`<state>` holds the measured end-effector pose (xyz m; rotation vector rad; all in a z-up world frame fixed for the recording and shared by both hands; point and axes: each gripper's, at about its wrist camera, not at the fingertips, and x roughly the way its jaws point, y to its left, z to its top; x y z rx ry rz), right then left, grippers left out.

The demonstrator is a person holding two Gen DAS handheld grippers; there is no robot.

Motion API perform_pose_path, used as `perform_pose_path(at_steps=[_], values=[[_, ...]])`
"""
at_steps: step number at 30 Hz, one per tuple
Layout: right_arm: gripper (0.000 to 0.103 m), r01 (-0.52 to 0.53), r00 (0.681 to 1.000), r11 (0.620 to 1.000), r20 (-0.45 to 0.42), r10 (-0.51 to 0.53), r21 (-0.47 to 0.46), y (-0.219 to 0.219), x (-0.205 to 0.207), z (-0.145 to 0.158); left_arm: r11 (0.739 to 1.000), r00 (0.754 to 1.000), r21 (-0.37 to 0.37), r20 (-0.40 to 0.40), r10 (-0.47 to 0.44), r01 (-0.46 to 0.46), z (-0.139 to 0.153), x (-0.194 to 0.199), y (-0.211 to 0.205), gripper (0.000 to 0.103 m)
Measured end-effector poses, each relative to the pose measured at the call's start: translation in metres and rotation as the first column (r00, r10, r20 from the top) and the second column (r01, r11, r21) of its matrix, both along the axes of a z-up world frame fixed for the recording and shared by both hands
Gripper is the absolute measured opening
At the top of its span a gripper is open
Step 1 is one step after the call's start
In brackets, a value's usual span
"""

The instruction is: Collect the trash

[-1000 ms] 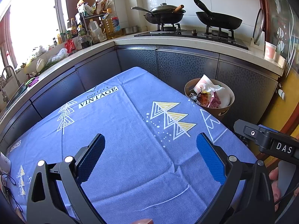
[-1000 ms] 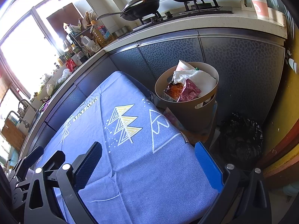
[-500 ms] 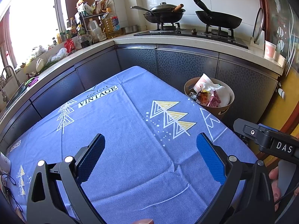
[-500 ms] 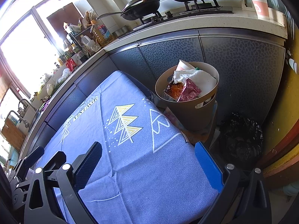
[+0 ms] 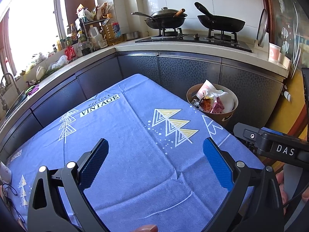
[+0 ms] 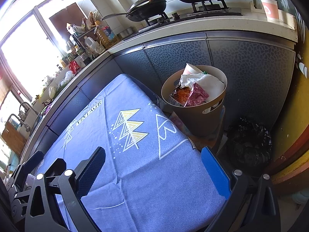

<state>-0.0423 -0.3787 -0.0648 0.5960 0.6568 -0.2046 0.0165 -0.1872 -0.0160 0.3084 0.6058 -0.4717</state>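
Both the left gripper [image 5: 155, 160] and the right gripper [image 6: 153, 166] are spread wide over the blue table [image 5: 125, 135]. The brown bin [image 6: 200, 119] past the table's far right corner looks full of trash [image 6: 195, 89], maybe wrappers.

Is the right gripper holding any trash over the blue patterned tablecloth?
No, the right gripper is open, only blue patterned tablecloth between its fingers.

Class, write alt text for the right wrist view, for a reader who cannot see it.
An open, empty right hand-held gripper hovers over a table covered by a blue patterned tablecloth. Beyond the table's far corner, a round brown waste bin stuffed with wrappers and paper stands against dark kitchen cabinets, a crumpled black plastic bag beside it.
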Motion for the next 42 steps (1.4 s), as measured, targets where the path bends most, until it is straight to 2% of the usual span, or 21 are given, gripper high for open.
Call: perform_pose_path(at_steps=[38, 42], values=[[0.099, -0.009, 1.0, 1.0, -0.017, 0.009, 0.003, 0.004, 0.004, 0.001, 1.0, 0.998, 0.002, -0.054, 0.015, -0.015, -0.008, 0.011, 0.007, 0.097], [0.099, -0.013, 1.0, 1.0, -0.015, 0.013, -0.001, 0.006, 0.005, 0.001, 1.0, 1.0, -0.015, -0.018, -0.011, 0.01, -0.006, 0.003, 0.008, 0.097]])
